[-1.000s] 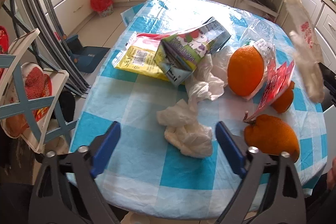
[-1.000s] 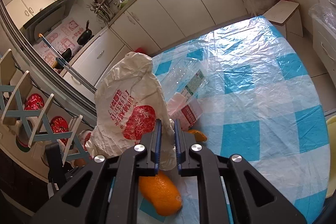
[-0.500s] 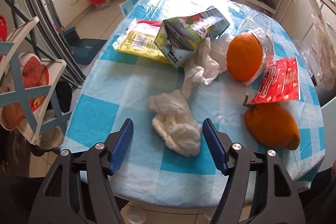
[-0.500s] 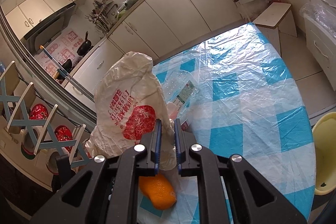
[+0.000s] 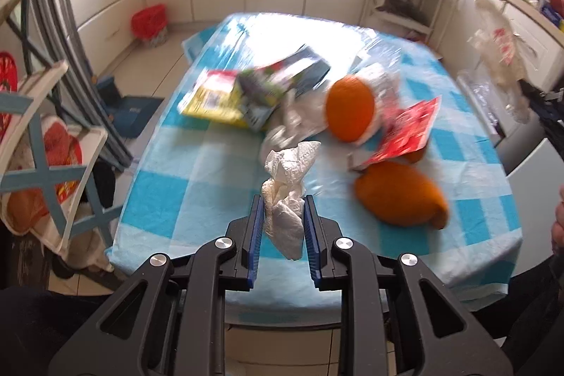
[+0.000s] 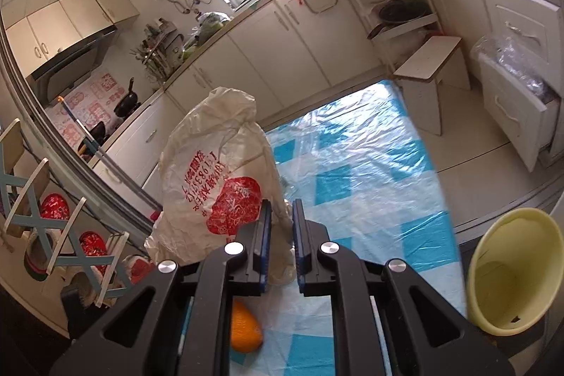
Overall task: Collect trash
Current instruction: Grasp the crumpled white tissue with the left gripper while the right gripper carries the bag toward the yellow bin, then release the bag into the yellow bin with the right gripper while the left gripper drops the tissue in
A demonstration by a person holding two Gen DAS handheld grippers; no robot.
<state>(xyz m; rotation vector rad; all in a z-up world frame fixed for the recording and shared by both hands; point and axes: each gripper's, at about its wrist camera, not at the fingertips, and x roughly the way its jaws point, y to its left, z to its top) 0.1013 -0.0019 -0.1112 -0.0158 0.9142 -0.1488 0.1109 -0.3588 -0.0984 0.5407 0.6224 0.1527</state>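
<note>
My left gripper (image 5: 283, 199) is shut on a crumpled white tissue (image 5: 287, 185) and holds it above the near edge of the blue-checked table (image 5: 197, 164). More trash lies further back: a carton (image 5: 282, 83), a yellow wrapper (image 5: 208, 103), a red packet (image 5: 409, 129) and another tissue (image 5: 292, 125). My right gripper (image 6: 281, 207) is shut on a white plastic bag with red print (image 6: 218, 178), held up at the table's right side; the bag also shows in the left wrist view (image 5: 500, 48).
Oranges (image 5: 349, 108) (image 5: 398, 192) sit among the trash, one also under my right gripper (image 6: 245, 330). A yellow bin (image 6: 511, 270) stands beside the table. A blue-and-white chair (image 5: 46, 143) is on the left. Cabinets line the walls.
My left gripper has closed on the tissue and lifted it off the table. My right gripper has risen and drawn back with the bag, bringing the yellow bin into view.
</note>
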